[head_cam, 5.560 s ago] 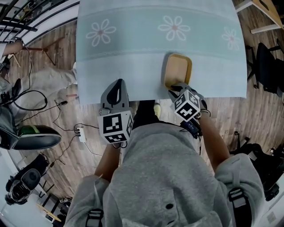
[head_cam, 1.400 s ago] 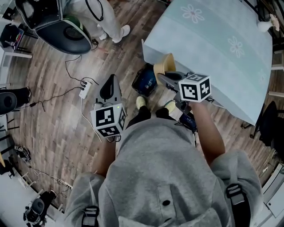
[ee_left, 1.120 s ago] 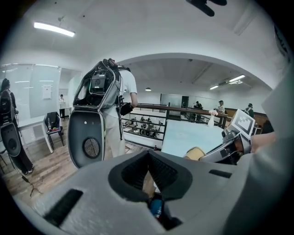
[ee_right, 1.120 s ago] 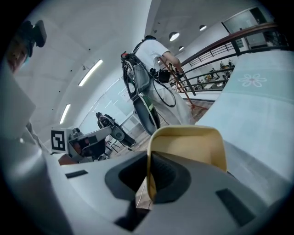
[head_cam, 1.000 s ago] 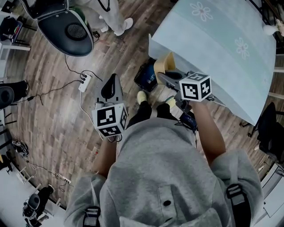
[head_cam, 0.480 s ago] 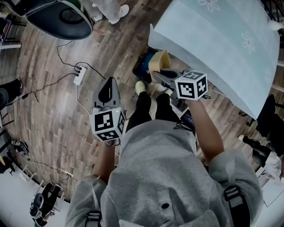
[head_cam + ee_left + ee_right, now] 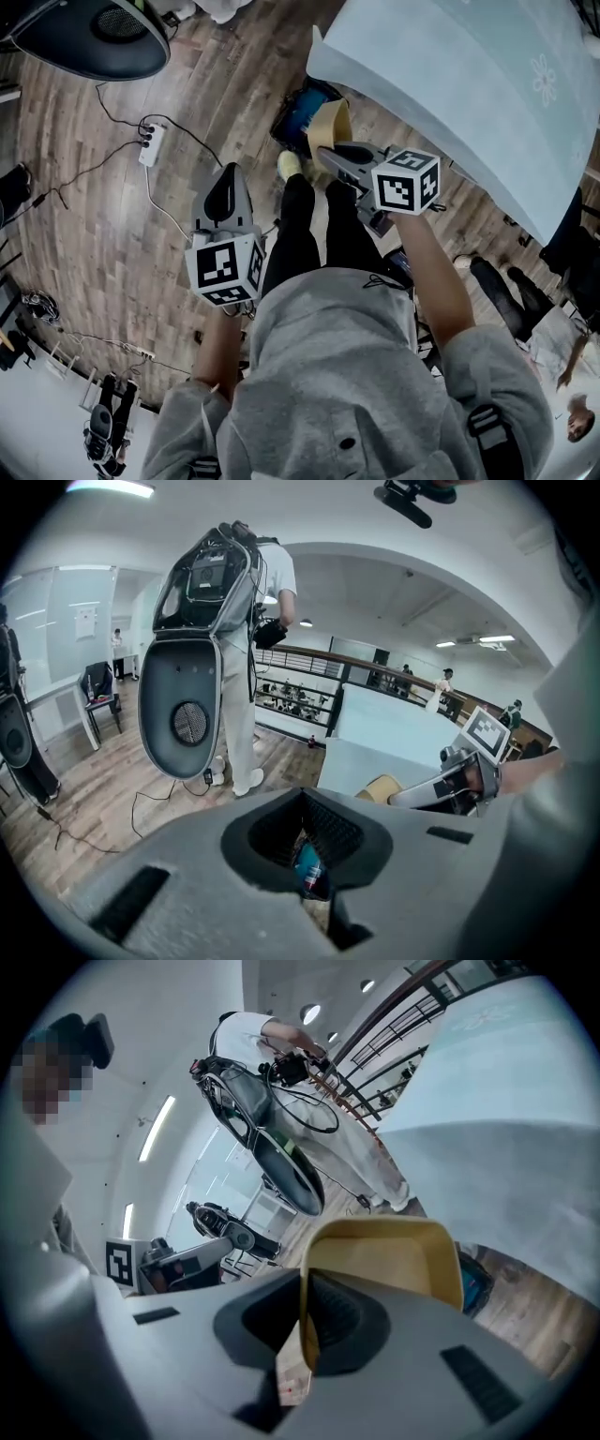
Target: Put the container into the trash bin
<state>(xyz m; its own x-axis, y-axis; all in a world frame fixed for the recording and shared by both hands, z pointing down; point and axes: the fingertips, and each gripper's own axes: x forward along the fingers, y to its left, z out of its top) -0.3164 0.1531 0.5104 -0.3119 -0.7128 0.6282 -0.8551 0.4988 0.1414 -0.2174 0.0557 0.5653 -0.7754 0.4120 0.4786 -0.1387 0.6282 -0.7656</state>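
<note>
In the head view my right gripper [image 7: 330, 150] is shut on the rim of a tan, shallow container [image 7: 326, 127], held tilted on edge in the air. Just beyond it, by the table's corner, the dark trash bin [image 7: 298, 105] stands on the floor with blue rubbish in it. In the right gripper view the container [image 7: 394, 1251] fills the middle and its wall is pinched in my right gripper [image 7: 305, 1335]. The bin [image 7: 473, 1288] shows behind it. My left gripper [image 7: 232, 173] hangs over the wooden floor to the left, shut on nothing. The left gripper view shows my left gripper [image 7: 314, 892] and the container [image 7: 380, 787].
The table with its pale flowered cloth [image 7: 469, 75] fills the upper right. A power strip [image 7: 148, 142] with cables lies on the floor at left, and a large black oval shell [image 7: 94, 33] is beyond it. Someone's legs [image 7: 497, 291] stand at right.
The container has been lifted off the table by the right gripper and carried left, down past the table's corner to just in front of the bin. The left gripper stayed shut and empty.
</note>
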